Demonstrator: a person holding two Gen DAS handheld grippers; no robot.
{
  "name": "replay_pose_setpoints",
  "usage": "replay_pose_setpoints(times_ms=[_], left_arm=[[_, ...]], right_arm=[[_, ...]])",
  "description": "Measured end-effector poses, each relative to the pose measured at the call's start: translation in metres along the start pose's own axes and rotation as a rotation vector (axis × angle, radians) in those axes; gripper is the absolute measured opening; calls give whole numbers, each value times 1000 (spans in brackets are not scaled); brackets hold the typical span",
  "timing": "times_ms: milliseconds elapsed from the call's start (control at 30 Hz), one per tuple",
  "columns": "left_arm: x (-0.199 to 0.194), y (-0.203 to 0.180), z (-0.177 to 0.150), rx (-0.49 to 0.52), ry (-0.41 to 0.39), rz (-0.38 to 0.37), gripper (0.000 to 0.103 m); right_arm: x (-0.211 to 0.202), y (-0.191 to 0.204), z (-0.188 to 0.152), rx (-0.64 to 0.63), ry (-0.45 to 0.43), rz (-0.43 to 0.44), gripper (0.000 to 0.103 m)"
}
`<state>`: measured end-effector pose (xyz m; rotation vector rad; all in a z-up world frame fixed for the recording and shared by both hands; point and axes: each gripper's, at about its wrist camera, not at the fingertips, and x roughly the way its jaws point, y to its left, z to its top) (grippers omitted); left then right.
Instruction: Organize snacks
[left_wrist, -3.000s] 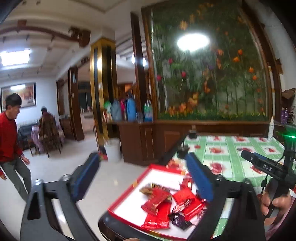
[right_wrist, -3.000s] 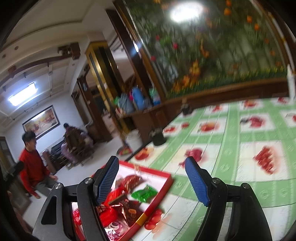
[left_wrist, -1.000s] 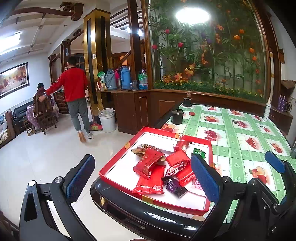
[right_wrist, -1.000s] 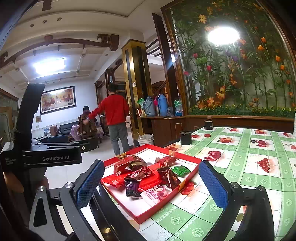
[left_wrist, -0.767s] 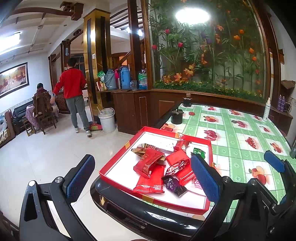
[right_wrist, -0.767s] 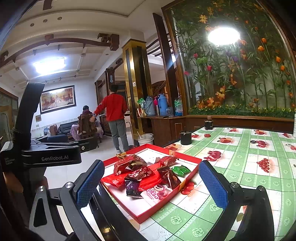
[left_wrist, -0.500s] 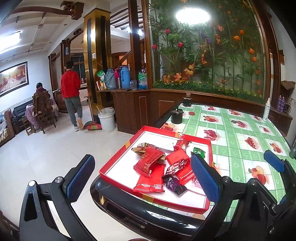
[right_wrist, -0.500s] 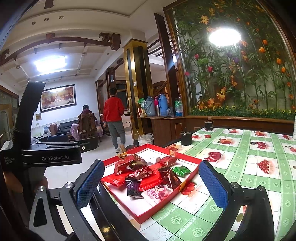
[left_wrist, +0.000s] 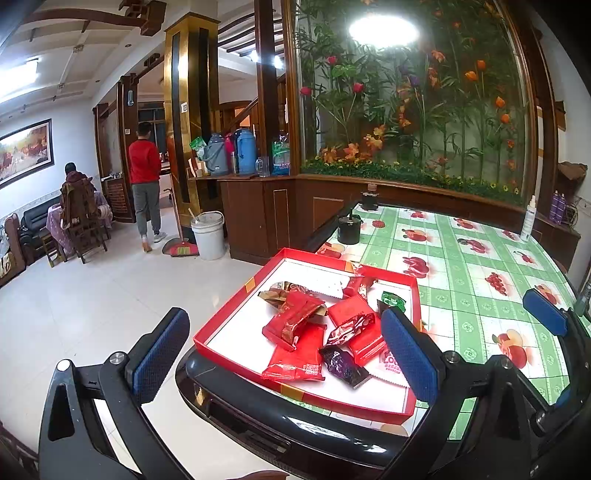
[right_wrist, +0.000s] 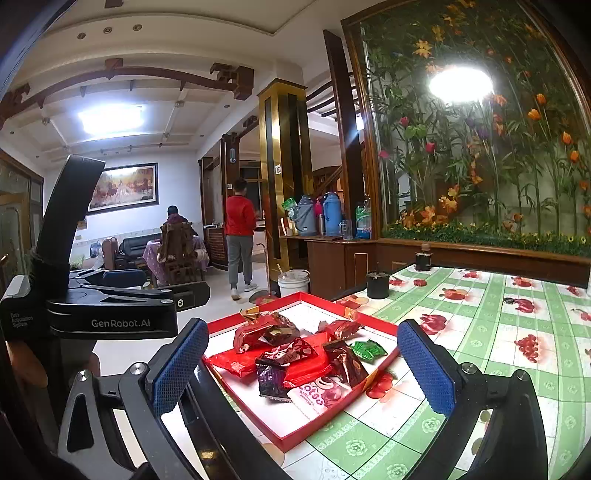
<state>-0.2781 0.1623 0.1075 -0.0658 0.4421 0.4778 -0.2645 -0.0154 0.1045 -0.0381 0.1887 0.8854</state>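
Note:
A shallow red tray (left_wrist: 236, 349) with a white floor sits at the near corner of the table; it also shows in the right wrist view (right_wrist: 295, 434). In it lie several snack packets: red ones (left_wrist: 295, 321), a dark purple one (left_wrist: 341, 363), a small green one (left_wrist: 393, 300) (right_wrist: 367, 349) and a white-pink one (right_wrist: 317, 397). My left gripper (left_wrist: 284, 356) is open and empty, held in front of the tray. My right gripper (right_wrist: 299, 369) is open and empty, also short of the tray. The left gripper's body (right_wrist: 114, 317) shows at the left of the right wrist view.
The table (left_wrist: 461, 258) has a green checked fruit-print cloth and a dark rounded edge (left_wrist: 280, 421). A black cup (left_wrist: 349, 229) stands beyond the tray, a spray bottle (left_wrist: 529, 218) at the far right. A person in red (left_wrist: 144, 184) stands on the tiled floor near a white bucket (left_wrist: 208, 234).
Both grippers have swung to face the tray and now hold still and open. The person in red has walked away toward the back of the room.

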Motion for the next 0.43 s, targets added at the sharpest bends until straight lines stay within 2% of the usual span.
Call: replay_pose_setpoints(times_ms=[433], left_arm=[[3, -2, 1, 3, -2, -17, 103]], right_arm=[[6, -5, -1, 10, 22, -16, 103]])
